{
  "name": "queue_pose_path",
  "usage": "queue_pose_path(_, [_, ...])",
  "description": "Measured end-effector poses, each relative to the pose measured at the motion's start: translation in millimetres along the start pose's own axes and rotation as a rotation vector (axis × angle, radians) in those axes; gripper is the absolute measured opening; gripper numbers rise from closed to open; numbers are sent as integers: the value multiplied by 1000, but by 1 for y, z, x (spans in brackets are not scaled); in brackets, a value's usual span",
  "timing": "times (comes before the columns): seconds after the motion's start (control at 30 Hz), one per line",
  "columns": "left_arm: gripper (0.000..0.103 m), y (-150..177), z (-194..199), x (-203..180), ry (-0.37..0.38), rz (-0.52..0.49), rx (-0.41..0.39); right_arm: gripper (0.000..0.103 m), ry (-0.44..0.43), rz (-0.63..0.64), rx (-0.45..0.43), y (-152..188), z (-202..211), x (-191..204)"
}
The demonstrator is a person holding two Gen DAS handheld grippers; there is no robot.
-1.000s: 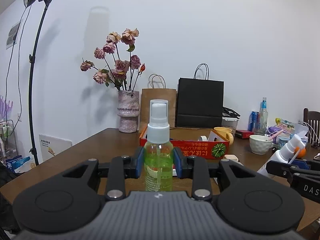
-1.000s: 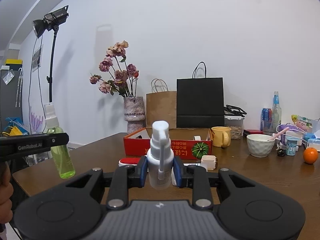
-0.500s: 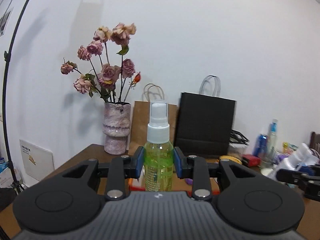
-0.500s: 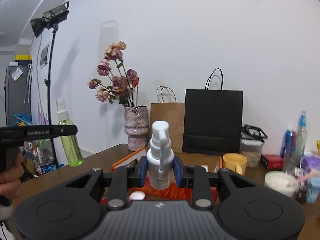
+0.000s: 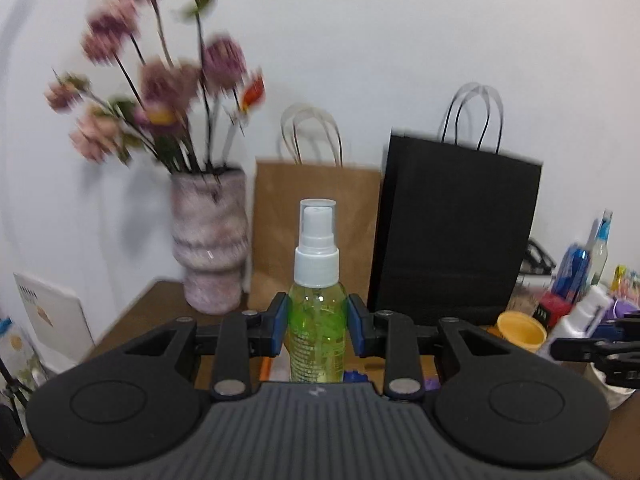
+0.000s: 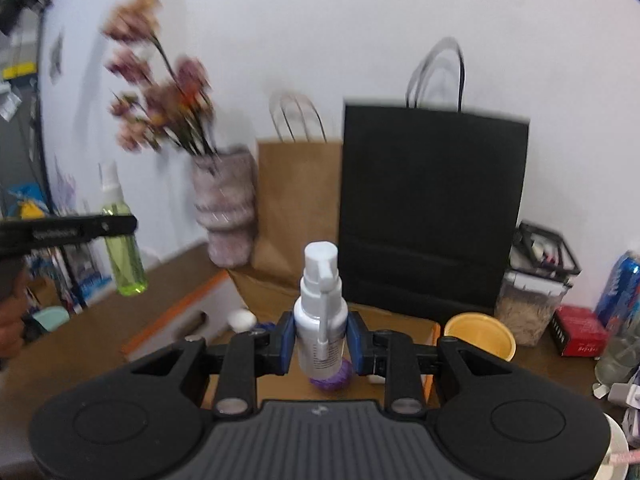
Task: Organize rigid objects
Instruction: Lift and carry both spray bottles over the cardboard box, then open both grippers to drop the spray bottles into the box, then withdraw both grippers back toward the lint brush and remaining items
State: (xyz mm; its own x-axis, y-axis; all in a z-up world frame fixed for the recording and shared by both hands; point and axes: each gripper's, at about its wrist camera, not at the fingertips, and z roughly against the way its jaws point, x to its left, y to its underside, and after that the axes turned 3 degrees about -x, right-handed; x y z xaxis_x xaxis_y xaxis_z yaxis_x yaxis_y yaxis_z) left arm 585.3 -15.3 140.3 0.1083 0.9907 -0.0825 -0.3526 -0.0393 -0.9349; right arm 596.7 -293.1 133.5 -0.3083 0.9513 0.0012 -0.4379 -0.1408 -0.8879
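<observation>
My left gripper (image 5: pixel 317 328) is shut on a green spray bottle (image 5: pixel 317 320) with a white pump and clear cap, held upright in the air. It also shows at the left of the right wrist view (image 6: pixel 122 256). My right gripper (image 6: pixel 320 340) is shut on a white spray bottle (image 6: pixel 320 328), held upright above an open orange-edged cardboard box (image 6: pixel 400 320). A purple ball (image 6: pixel 334 378) lies in the box just below the white bottle. The right gripper and its white bottle (image 5: pixel 580 316) show at the right edge of the left wrist view.
A vase of dried roses (image 5: pixel 208 240), a brown paper bag (image 5: pixel 316 216) and a black paper bag (image 5: pixel 456 232) stand at the back wall. A yellow cup (image 6: pixel 480 336), a lidded container (image 6: pixel 536 296), a red box (image 6: pixel 580 330) and a blue can (image 6: pixel 622 288) stand right.
Both grippers have moved forward toward the back wall and the box, each still holding its bottle. The view is now blurred with motion.
</observation>
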Motion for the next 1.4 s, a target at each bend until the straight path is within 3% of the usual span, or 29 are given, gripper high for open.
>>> queue_pose_path(0.1, [31, 1, -41, -1, 21, -11, 125, 27, 5, -20, 121, -2, -43, -16])
queue_pose_path(0.2, [31, 11, -86, -5, 27, -48, 300, 27, -25, -83, 289, 1, -88, -35])
queue_pose_path(0.33, [31, 35, -135, -12, 14, -138, 488, 27, -54, -123, 474, 12, -128, -44])
queue_pose_path(0.43, [31, 50, -161, -13, 24, -162, 578, 27, -42, -106, 542, 17, -148, -40])
queue_pose_path(0.53, [32, 59, -178, -9, -7, -136, 614, 27, -20, -107, 562, 25, -162, -37])
queue_pose_path(0.6, [42, 64, -192, -6, -13, -123, 662, 27, 0, -117, 569, 27, -171, -38])
queue_pose_path(0.83, [60, 58, -204, -7, -35, -123, 671, 28, 36, -125, 579, 34, -182, -36])
queue_pose_path(1.03, [68, 45, -183, -6, -50, -117, 666, 39, 43, -115, 534, 16, -154, -33])
queue_pose_path(1.17, [75, 24, -147, -11, -44, -142, 626, 44, 56, -104, 491, -4, -116, -28])
queue_pose_path(1.4, [76, -31, -57, -29, -30, -180, 509, 48, 80, -80, 385, -44, -31, -13])
